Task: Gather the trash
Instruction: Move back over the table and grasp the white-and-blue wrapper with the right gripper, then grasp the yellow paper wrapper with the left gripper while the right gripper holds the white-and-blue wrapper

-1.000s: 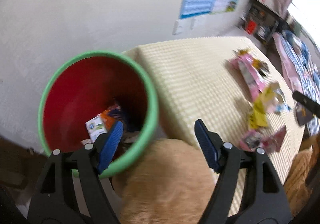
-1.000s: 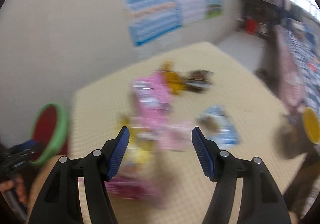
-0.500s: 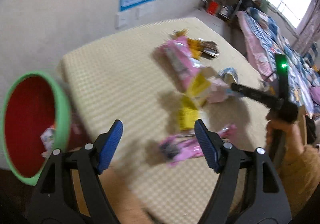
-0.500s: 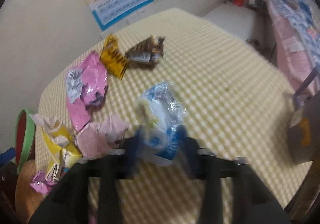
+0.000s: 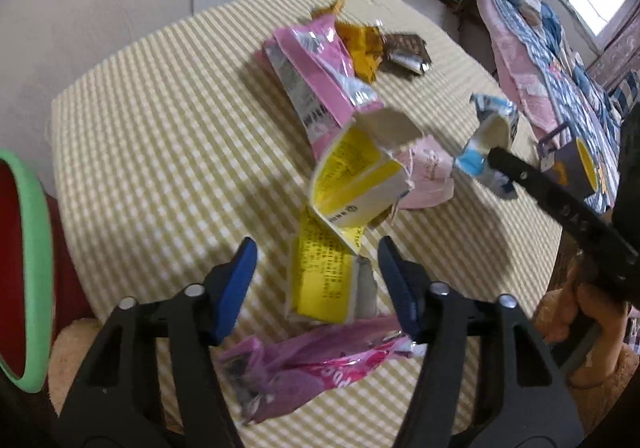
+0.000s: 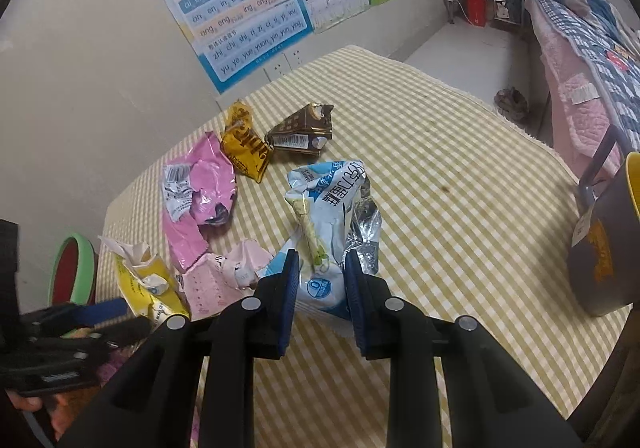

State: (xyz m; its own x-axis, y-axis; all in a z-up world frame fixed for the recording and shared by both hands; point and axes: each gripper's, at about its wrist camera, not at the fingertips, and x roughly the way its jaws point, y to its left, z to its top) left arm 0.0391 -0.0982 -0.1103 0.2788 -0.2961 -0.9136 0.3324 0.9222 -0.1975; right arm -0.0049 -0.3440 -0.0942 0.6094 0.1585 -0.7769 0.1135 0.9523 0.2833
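We have the blue-and-white wrapper [image 6: 334, 224] pinched at its near end between the pads of the right gripper [image 6: 320, 288]; it lies crumpled on the checked tablecloth [image 6: 460, 176], mid-table. In the left view the same wrapper [image 5: 486, 136] sits at the tip of the right tool, just beside a pale pink wrapper [image 5: 426, 176].

Our left gripper [image 5: 316, 280] is spread wide and holds nothing; it hovers over the torn yellow carton [image 5: 352, 184], with a magenta wrapper [image 5: 304, 364] under its fingers at the near table edge.

Other trash further back: a big pink bag [image 6: 200, 200], an orange-yellow packet [image 6: 244, 146] and a brown carton [image 6: 302, 132], the last two touching.

The green-rimmed red bin [image 5: 28, 268] stands off the table's left end. A grey mug with yellow inside [image 6: 608, 244] is at the right edge. There's an alphabet poster [image 6: 236, 4] on the wall.
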